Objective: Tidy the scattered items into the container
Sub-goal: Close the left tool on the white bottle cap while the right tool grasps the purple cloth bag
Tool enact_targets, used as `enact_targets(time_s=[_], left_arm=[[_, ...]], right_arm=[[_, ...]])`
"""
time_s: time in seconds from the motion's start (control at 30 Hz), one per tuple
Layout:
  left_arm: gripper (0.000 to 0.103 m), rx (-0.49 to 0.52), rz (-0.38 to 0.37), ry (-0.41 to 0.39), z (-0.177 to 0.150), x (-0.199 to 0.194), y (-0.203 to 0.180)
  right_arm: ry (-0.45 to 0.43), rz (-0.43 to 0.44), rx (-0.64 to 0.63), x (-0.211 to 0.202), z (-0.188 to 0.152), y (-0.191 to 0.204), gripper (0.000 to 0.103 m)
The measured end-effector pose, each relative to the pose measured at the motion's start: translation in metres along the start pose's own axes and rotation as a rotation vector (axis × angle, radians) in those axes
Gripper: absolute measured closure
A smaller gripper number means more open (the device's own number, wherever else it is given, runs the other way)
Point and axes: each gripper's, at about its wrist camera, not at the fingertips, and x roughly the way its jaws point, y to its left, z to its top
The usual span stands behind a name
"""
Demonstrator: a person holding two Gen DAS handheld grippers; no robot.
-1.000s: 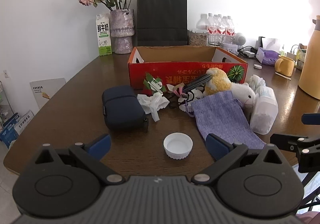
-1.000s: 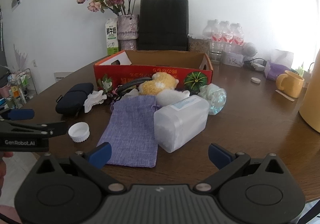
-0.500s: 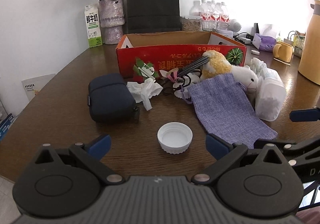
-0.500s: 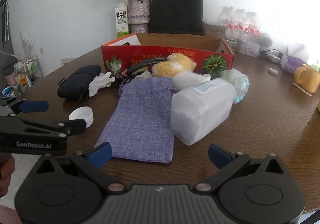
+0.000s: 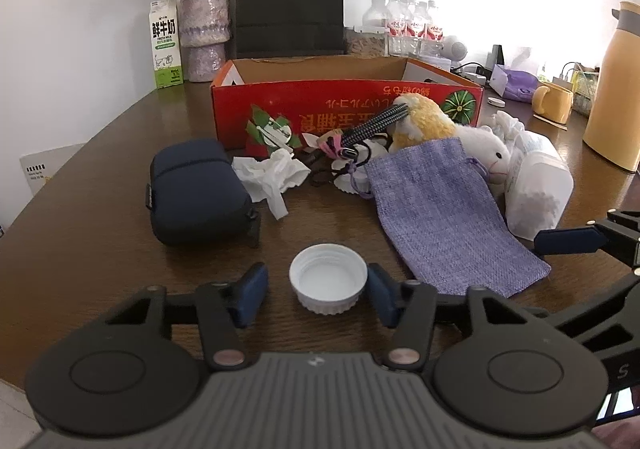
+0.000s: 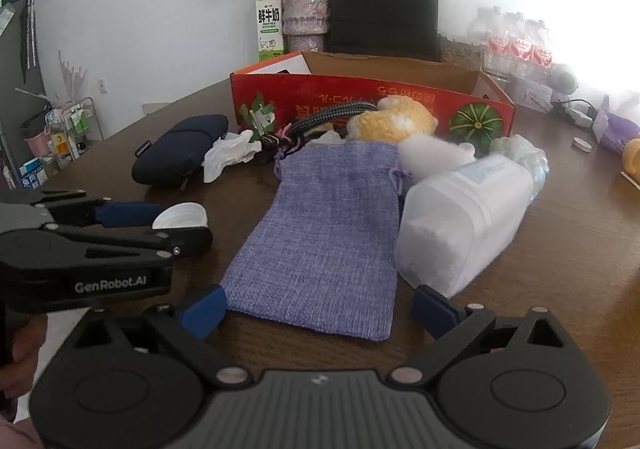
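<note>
Your left gripper [image 5: 315, 295] is closing narrow around the white cap [image 5: 328, 283], right pad touching, left pad just shy of it.

Milk carton [image 5: 165, 44], vase of roses [image 5: 204, 33], black paper bag [image 5: 289, 1]
</note>
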Motion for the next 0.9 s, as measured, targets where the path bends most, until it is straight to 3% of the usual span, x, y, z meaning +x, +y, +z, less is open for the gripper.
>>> enact_targets(time_s=[0.17,0.3,0.43,0.6,0.73,0.8,0.87,0.9], left_arm=[[0.062,-0.003,-0.012,-0.007,0.002,0.003,0.005],[0.062,-0.012,-0.024,-0.01,0.003,0.004,0.01],[0.062,-0.035,-0.02,-0.006,0.005,0.005,0.016],[0.062,-0.044,-0.017,-0.004,0.006,0.005,0.019],[0.062,-0.044,-0.015,-0.004,0.007,0.005,0.02],[0.062,-0.04,-0.016,-0.008,0.008,0.004,0.019],[0.062,-0.039,-0.014,-0.011,0.008,0.004,0.019],[0.062,-0.039,-0.012,-0.01,0.009,0.004,0.019]], right_arm=[[-0.012,0.003,-0.007,0.007,0.004,0.004,0.005],[-0.021,-0.003,-0.015,0.012,0.008,0.007,0.008],[-0.038,-0.015,-0.011,0.015,0.011,0.007,0.021],[-0.054,-0.019,-0.006,0.017,0.016,0.006,0.046],[-0.06,-0.016,-0.005,0.017,0.018,0.006,0.074],[-0.062,-0.019,-0.013,0.018,0.019,0.007,0.077],[-0.067,-0.016,-0.016,0.017,0.019,0.007,0.092],[-0.07,-0.013,-0.016,0.017,0.02,0.007,0.093]])
